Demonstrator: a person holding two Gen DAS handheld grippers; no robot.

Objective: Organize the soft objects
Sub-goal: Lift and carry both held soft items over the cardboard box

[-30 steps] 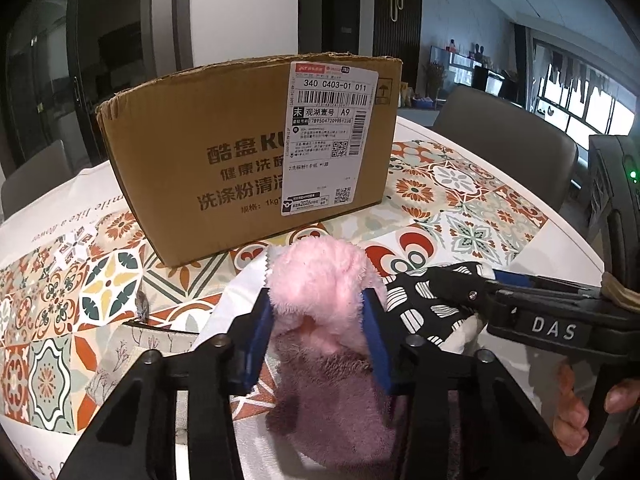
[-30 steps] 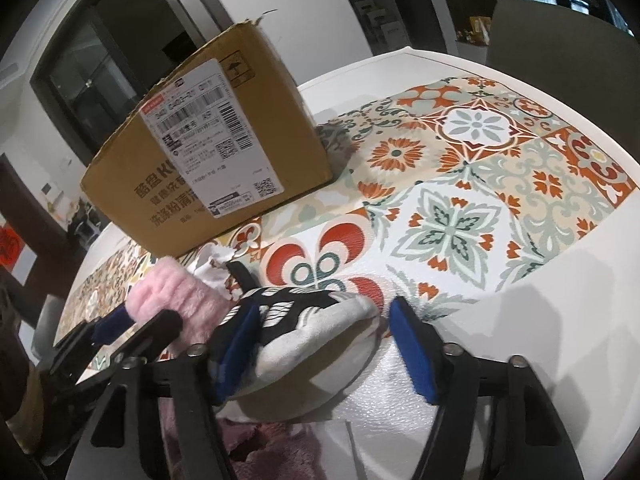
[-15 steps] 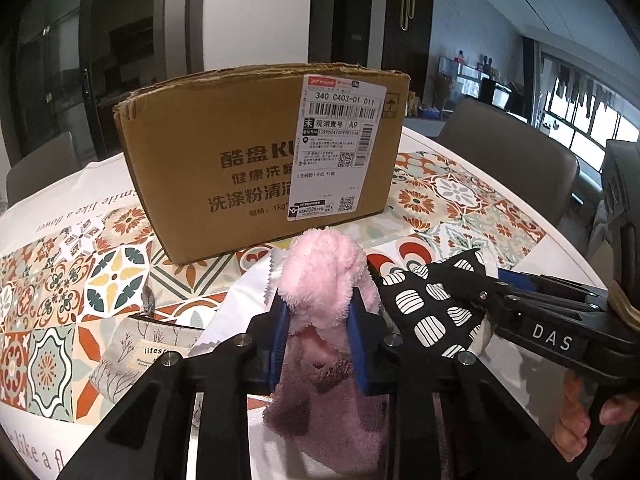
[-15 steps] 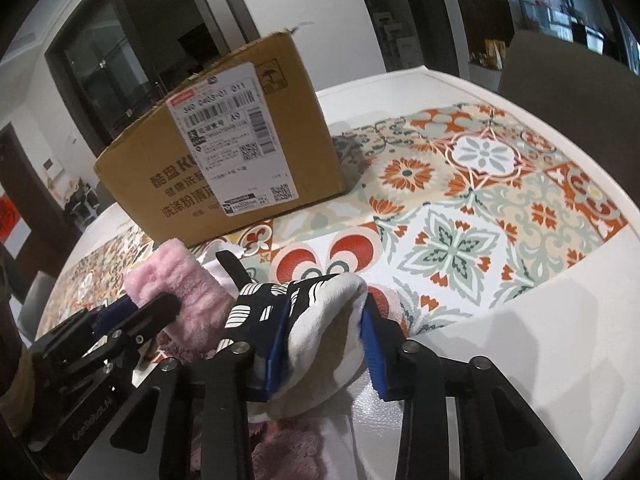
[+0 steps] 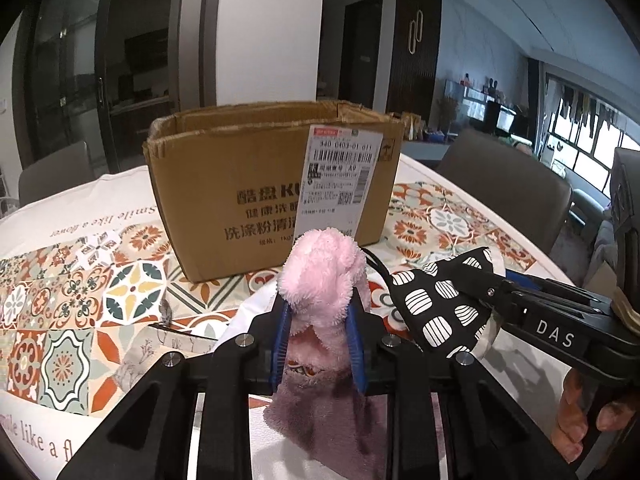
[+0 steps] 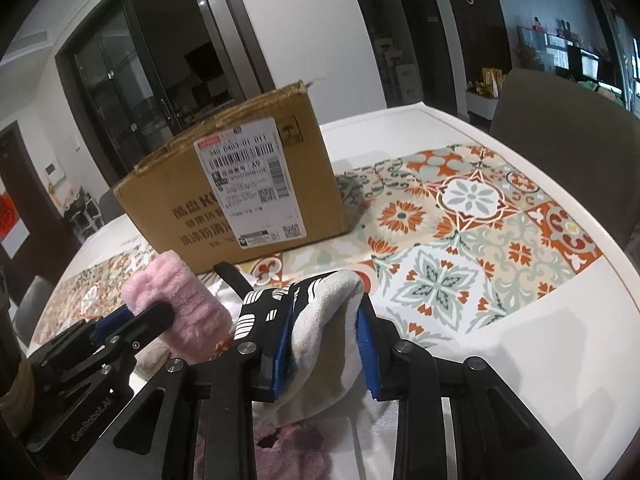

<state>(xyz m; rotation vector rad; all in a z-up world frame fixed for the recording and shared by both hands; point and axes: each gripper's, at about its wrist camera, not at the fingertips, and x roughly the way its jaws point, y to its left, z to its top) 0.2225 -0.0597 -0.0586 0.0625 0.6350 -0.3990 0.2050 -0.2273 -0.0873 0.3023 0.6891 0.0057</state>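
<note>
Left to right: left gripper (image 5: 318, 332) has its jaws clamped on a fluffy pink cloth (image 5: 324, 276), fuzzy top bunched up above the blue pads (image 5: 280, 340), darker mauve tail hanging down below them toward the camera. In the right wrist view the same pink cloth (image 6: 176, 300) sits at the far left, pinched in the left gripper (image 6: 132, 320). Just beside it, right gripper (image 6: 324, 340) has its jaws closed on a black-and-white patterned cloth (image 6: 320, 320) (pale grey-white lining faces the right pad, black print faces the left). From the left wrist view that patterned cloth (image 5: 444, 304) hangs off the right gripper (image 5: 500, 292), close to the pink one but I can't tell if they touch. Both pieces are held up off the counter (image 6: 500, 320), in front of an open-top cardboard box (image 5: 276, 184) with a white shipping label (image 5: 340, 176). Box stands on a tiled-pattern tablecloth (image 5: 132, 284). A white sheet (image 5: 248, 312) lies on the counter under the grippers. Grey chair (image 6: 560, 128) past the far right edge of the counter.
</note>
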